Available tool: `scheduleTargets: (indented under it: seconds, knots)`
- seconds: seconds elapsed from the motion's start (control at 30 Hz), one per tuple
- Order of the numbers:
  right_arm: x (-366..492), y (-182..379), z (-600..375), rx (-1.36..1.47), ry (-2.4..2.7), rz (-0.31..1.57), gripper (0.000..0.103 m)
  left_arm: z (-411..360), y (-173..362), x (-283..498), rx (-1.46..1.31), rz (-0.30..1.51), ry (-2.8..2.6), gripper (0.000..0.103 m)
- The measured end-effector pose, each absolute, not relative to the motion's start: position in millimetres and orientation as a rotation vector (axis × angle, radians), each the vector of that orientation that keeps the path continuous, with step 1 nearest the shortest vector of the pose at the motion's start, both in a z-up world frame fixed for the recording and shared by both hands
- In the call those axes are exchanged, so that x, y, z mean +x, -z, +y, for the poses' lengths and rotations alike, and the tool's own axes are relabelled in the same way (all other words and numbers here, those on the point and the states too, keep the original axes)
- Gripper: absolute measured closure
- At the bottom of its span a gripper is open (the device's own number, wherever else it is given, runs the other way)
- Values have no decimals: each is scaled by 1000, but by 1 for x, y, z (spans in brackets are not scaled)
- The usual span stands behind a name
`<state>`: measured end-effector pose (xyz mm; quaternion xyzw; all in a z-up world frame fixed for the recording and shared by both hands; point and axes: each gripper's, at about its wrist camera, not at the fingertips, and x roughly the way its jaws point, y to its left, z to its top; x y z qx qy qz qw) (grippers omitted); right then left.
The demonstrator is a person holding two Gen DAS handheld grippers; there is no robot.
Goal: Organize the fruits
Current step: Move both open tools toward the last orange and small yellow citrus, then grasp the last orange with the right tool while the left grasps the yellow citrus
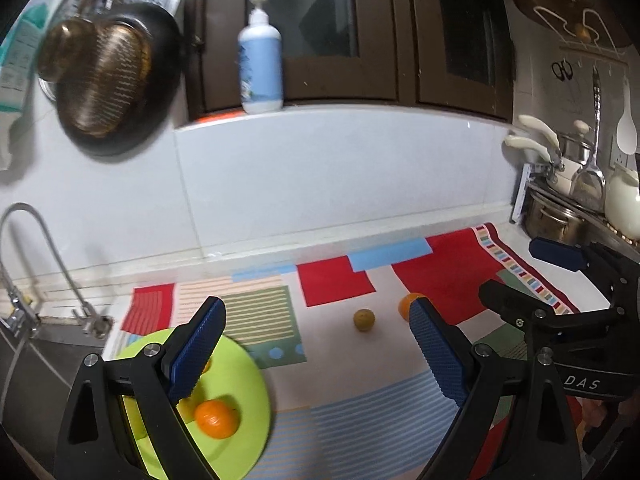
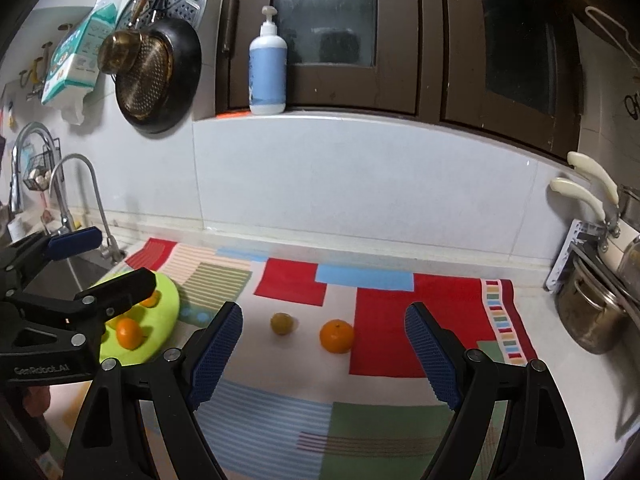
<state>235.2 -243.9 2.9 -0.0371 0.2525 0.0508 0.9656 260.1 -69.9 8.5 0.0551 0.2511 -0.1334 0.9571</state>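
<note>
A lime-green plate [image 1: 244, 380] [image 2: 170, 300] lies at the left end of the patterned mat and holds an orange [image 1: 216, 418] [image 2: 129, 333] and other fruit partly hidden by fingers. On the mat lie a small yellow-green fruit [image 1: 363, 319] [image 2: 282, 323] and, to its right, a loose orange [image 1: 407, 303] [image 2: 337, 336]. My left gripper [image 1: 316, 344] [image 2: 100, 264] is open over the plate's right edge, with nothing between its fingers. My right gripper [image 2: 324, 354] [image 1: 528, 276] is open and holds nothing, short of the two loose fruits.
A sink with faucet [image 2: 76, 184] sits left of the plate. Pots [image 2: 588, 312] stand at the right end of the counter. A soap bottle [image 2: 267, 72] stands on the window ledge, pans [image 2: 158, 72] hang on the tiled wall. The patterned mat [image 2: 380, 320] covers the counter.
</note>
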Motion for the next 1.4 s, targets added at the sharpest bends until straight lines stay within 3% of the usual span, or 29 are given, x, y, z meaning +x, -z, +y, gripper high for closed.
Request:
scheduleTargets:
  seconds: [0.53, 0.7, 0.77, 0.93, 1.13, 1.4]
  knots:
    - [293, 51, -259, -81, -137, 631, 20, -97, 48, 325, 194, 628, 325, 13]
    - [313, 72, -262, -82, -168, 688, 25, -104, 67, 343, 205, 681, 341, 20]
    - [322, 80, -263, -79, -185, 713, 26, -107, 76, 351, 208, 714, 348, 29]
    - [338, 96, -262, -82, -216, 754, 31, -112, 91, 364, 180, 776, 390, 40]
    - [354, 105, -266, -58, -236, 790, 39, -119, 99, 375, 161, 814, 415, 40]
    - [367, 116, -276, 42, -282, 847, 60, -134, 105, 385, 156, 833, 458, 40]
